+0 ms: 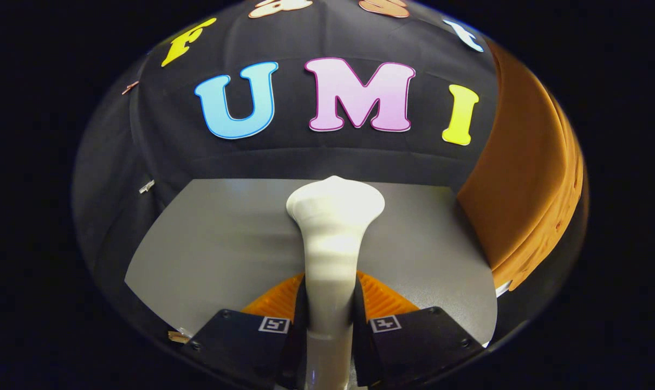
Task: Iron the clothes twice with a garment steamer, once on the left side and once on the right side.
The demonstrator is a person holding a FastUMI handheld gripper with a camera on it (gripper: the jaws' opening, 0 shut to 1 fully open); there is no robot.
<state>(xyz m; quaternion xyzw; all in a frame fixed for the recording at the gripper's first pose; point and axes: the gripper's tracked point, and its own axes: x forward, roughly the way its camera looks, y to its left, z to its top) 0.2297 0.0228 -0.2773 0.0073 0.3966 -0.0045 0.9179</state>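
Jaws: gripper (330,325) pinching the garment steamer (332,244) by its neck, one finger pressed on each side; no gap shows between finger and neck.
Left of jaws: bare grey worktop (213,244), running back to the black cloth wall of the booth.
Between jaws: steamer neck, a smooth pale stem running straight ahead from the grip point. A seam or collar crosses the stem near its base, level with the rear of the fingers.
Ahead of jaws: steamer head, flaring out from the stem into a wide rounded nozzle; it stands over the far part of the worktop, short of the wall.
Beneath jaws: ribbed orange part (384,298) showing on both sides of the stem; its identity cannot be determined.
Right of jaws: orange-brown clothes (522,184), hanging well to the right and beyond the fingertips, apart from the steamer head.
Handling, steamer: judged rigid moulded plastic, hard and fairly slick. The wide head sits far forward of the grip, so expect it to lever downward or twist. Hold on the narrow stem, as close to the flare as the fingers allow, with firm even pressure.
Handling, clothes: judged soft, light fabric that will yield and swing under the nozzle. Contact should be light, strokes slow.
Task status: no pass appears begun; nozzle not yet at the fabric.
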